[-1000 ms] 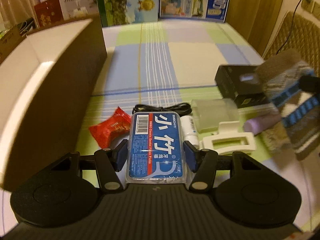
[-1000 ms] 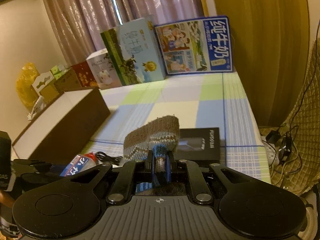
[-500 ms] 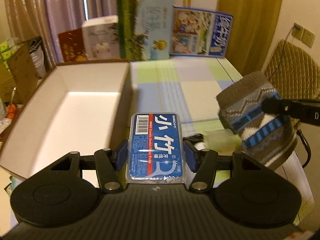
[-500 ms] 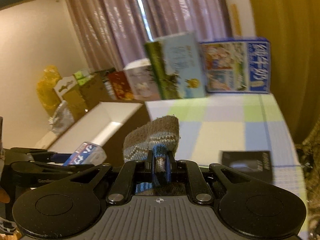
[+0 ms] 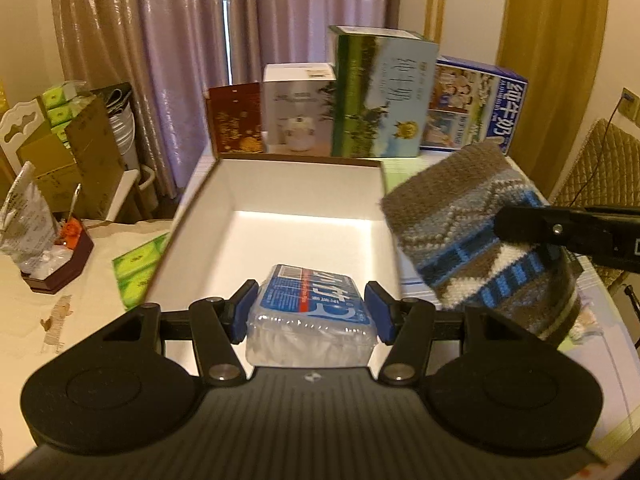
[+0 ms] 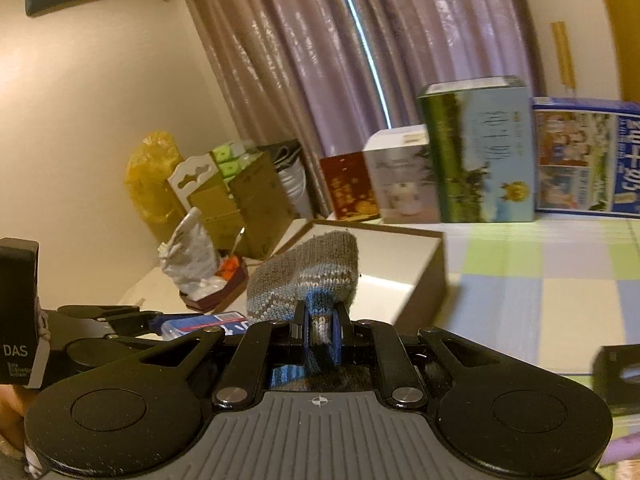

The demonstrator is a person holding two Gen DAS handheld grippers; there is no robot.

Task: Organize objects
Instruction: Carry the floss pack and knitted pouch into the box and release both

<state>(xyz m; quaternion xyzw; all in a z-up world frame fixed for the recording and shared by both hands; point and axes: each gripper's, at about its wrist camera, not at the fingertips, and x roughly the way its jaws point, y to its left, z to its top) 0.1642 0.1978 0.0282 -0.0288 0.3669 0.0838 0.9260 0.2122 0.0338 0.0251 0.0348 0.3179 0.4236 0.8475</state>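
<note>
My left gripper point(image 5: 311, 314) is over the near end of an open brown box with a white inside point(image 5: 304, 236). The blue floss-pick pack point(image 5: 312, 308) sits tilted between its blue pads, which stand a little off its sides, so the grip is unclear. My right gripper point(image 6: 321, 334) is shut on a brown and blue knitted sock point(image 6: 310, 276) and holds it in the air by the box's right wall point(image 6: 434, 276). The sock point(image 5: 476, 240) and the right gripper's fingers point(image 5: 560, 232) show at the right of the left wrist view.
Several cartons point(image 5: 380, 92) stand along the table's far edge behind the box. A green packet point(image 5: 136, 264) lies left of the box. A dark tray with a plastic bag point(image 5: 44, 256) sits further left. A black box point(image 6: 618, 372) lies on the checked cloth point(image 6: 540, 280) at right.
Both grippers rose from the cluttered cloth and swung left to the open box. The floss-pick pack now tilts forward between the left pads. The sock stays gripped in the right gripper.
</note>
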